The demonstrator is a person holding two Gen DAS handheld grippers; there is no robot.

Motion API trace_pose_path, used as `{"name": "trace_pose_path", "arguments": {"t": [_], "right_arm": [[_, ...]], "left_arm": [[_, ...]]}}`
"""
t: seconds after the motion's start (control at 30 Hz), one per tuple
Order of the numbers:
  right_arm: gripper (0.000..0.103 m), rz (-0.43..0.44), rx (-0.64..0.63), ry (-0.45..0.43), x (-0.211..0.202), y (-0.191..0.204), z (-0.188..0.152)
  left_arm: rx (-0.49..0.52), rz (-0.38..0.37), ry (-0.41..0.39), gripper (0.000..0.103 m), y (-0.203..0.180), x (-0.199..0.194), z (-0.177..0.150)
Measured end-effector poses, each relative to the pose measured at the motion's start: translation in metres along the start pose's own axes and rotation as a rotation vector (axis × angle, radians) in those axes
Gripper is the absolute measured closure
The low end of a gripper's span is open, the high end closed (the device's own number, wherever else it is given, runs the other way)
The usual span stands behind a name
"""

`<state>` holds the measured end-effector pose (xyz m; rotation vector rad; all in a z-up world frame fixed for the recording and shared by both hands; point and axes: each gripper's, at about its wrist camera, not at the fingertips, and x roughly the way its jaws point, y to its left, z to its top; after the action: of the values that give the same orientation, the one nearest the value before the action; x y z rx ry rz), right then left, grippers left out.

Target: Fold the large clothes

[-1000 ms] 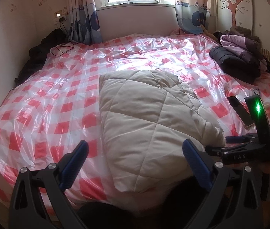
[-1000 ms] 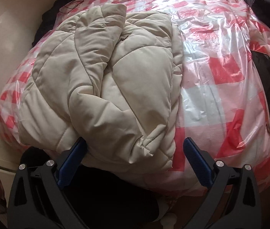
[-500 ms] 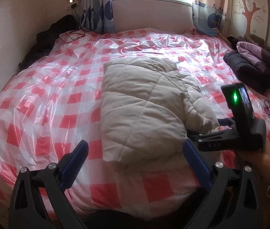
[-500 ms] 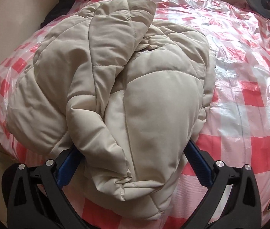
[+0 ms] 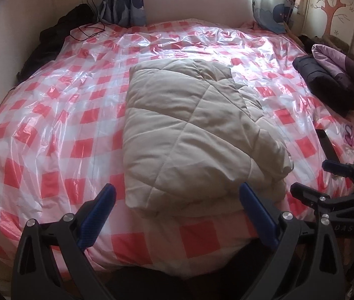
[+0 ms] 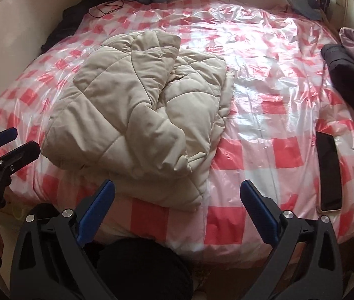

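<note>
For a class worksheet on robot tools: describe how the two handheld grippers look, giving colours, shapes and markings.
Both match. The left gripper and the right gripper each have a black frame with triangular cut-outs, silver bolts at the joints, and two long fingers with blue textured pads. The left view shows the right gripper from the side, with pale letters "DAS" on its black body.

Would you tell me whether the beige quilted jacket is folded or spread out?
Folded: the beige jacket lies as a compact layered bundle on the checked bed cover, neither tool touching it.

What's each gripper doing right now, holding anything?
Left gripper: open, empty, short of the beige quilted puffer jacket.
Right gripper: open, empty.
</note>
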<state>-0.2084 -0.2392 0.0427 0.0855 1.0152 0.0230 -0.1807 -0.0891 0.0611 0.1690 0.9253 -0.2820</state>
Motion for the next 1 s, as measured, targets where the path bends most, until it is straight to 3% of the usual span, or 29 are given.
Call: {"name": "trace_pose_path", "arguments": {"t": [0.27,1.0], "right_arm": [[0.006,-0.068,0.002,-0.053,-0.032,0.009,-0.001],[0.006,-0.084,-0.007,-0.044,-0.03,0.018,0.003]], "left_arm": [[-0.013,0.036,-0.013,0.008,-0.007,-0.012,-0.006],[-0.027,0.074,-0.02,0.007,0.003,-0.021,-0.015]]}}
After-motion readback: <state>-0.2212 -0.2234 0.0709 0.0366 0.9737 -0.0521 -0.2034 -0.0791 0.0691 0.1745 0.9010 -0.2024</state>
